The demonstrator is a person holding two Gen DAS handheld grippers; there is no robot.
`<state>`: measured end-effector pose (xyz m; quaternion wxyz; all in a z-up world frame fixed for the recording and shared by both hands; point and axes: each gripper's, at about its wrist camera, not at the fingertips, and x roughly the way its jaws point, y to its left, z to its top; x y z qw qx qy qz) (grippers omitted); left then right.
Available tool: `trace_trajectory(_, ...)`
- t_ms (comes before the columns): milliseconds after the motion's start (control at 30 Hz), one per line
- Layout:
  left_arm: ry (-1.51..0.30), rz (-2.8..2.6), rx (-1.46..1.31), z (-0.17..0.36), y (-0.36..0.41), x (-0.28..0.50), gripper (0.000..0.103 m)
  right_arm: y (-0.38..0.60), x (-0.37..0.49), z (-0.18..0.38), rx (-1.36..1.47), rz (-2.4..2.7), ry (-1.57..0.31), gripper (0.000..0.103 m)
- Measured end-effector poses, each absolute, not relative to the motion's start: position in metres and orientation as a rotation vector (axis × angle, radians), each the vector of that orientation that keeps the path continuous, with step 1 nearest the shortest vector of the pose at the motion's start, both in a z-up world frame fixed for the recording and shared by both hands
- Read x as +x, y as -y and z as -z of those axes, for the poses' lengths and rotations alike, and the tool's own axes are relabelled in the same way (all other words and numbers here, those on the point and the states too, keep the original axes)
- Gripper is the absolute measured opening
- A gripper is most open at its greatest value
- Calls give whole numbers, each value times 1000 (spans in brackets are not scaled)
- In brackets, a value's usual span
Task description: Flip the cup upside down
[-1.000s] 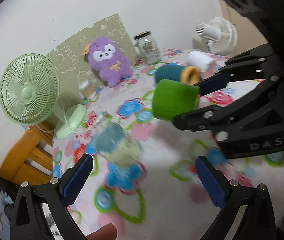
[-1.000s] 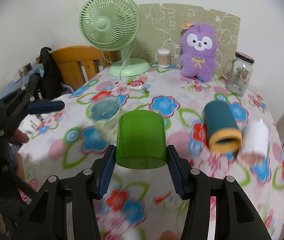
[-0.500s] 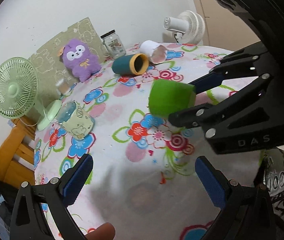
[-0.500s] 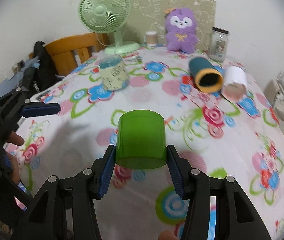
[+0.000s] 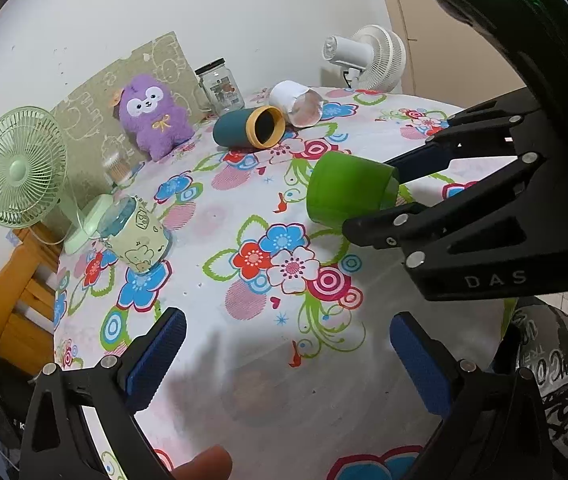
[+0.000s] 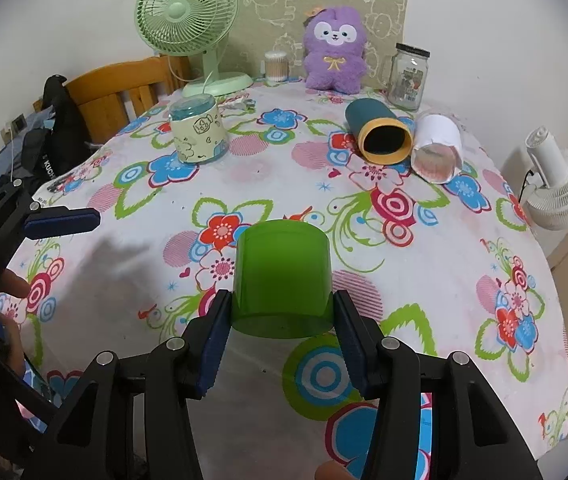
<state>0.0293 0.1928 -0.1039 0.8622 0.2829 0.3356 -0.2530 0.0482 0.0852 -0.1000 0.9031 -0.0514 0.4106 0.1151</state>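
Observation:
My right gripper [image 6: 282, 334] is shut on a green plastic cup [image 6: 282, 280], clamped on both sides and held upside down above the floral tablecloth [image 6: 384, 264] near the front edge. In the left wrist view the cup [image 5: 348, 190] hangs at right, between the right gripper's fingers. My left gripper [image 5: 284, 356] is open and empty over the table's near left part; one of its fingers [image 6: 62, 220] shows at the left of the right wrist view.
A cream mug [image 6: 198, 132] stands upside down at back left. A teal cup [image 6: 376, 130] and a white cup [image 6: 438, 148] lie on their sides at back right. Green fan [image 6: 188, 16], purple plush [image 6: 334, 48], glass jar [image 6: 408, 76], white fan [image 6: 556, 184], wooden chair [image 6: 124, 92].
Both grippers have pulled back toward the table's front edge, so the objects look farther away. The green cup stays gripped in the right gripper. The left gripper stays open.

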Motion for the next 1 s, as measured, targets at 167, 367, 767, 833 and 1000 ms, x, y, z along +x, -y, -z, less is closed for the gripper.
trace_trajectory(167,-715,525,577,106,-195,30,103,-87,45,107,-123,-239,-864,54)
trace_trajectory(367,-716,505,572,112,-194,25,103,-88,45,120,-119,-233,-882,54)
trace_trajectory(767,-737,497,435,115,-195,12,103,-90,36,104,-160,-200,-815,96)
trace_trajectory(833,-731,491,405,113,-194,9,103,-86,35,99,-125,-226,-817,96)
trace_trajectory(1000,-711,466,306,101,-195,8,103,-71,32,87,-84,-222,-795,96)
